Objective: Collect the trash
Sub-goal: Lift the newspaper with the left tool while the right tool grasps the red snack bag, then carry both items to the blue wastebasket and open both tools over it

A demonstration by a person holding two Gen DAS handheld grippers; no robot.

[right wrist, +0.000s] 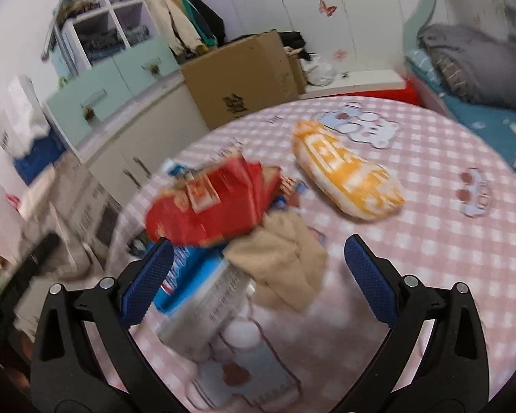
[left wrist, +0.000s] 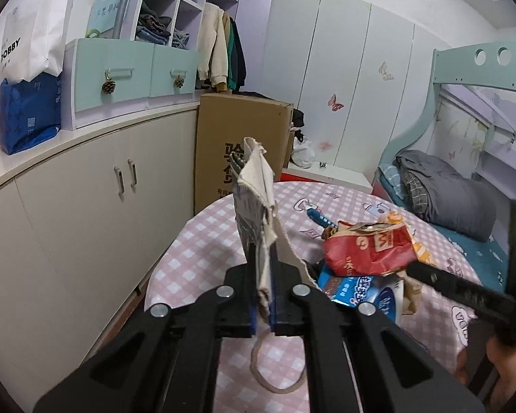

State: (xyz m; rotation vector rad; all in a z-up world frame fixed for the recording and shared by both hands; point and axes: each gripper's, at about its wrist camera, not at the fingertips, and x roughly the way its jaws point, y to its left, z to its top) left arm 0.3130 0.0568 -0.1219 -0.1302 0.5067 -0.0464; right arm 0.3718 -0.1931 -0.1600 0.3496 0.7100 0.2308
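A child's bedroom, and front and centre a round bench [right wrist: 430, 247] under a pink checked cloth. Nearest the lens, the left gripper [left wrist: 265, 296] has its fingers clamped shut on the rim of a beige paper bag [left wrist: 258, 186], holding it upright, its rope handle drooping onto the cloth. The right gripper [right wrist: 258, 275] hovers over the bench with fingers spread wide, nothing between them. Just ahead of it sits the trash heap: a crumpled tan paper [right wrist: 282, 261], a blue packet [right wrist: 192, 275] beneath, and a red wrapper [right wrist: 210, 206] on top, all touching. Beyond the red wrapper, apart from the pile, lies a yellow snack bag [right wrist: 347, 175]. Farther back, behind the bench, stands a cardboard box [right wrist: 244, 79]. By my read, collection is barely started: every wrapper in sight is outside the bag, and whether anything is inside it cannot be seen.
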